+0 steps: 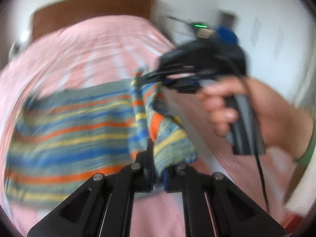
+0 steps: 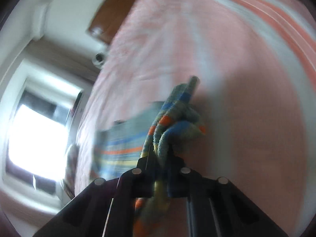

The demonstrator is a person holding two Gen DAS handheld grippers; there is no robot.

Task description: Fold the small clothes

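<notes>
Both grippers hold the same striped knit garment (image 1: 65, 126) above a pink bed (image 1: 94, 45), and the blur in both views suggests a fold in progress. In the left wrist view, the left gripper (image 1: 156, 158) has its fingers closed on a bunched edge of the cloth at 6 o'clock, while most of the garment lies spread flat on the bedcover toward 9 o'clock. The right gripper (image 1: 146, 75), held in the person's right hand (image 1: 246, 108) at 3 o'clock, pinches another part of the same raised edge near the centre of the frame.

The right wrist view confirms it: a thick wad of blue, orange and yellow stripes is clamped between that gripper's fingers at 6 o'clock, with the flat portion trailing toward 8 o'clock.

The 2 grips likely sit close together along 1 edge so the side can be lifted as a single flap and carried over the flat body, keeping the fold line straight. The bed serves as the folding surface. A wooden headboard (image 1: 92, 6) stands at 12 o'clock and a bright window (image 2: 33, 138) at 9 o'clock in the right wrist view.

No brand, label or writing is legible anywhere; the blur rules out small text.
</notes>
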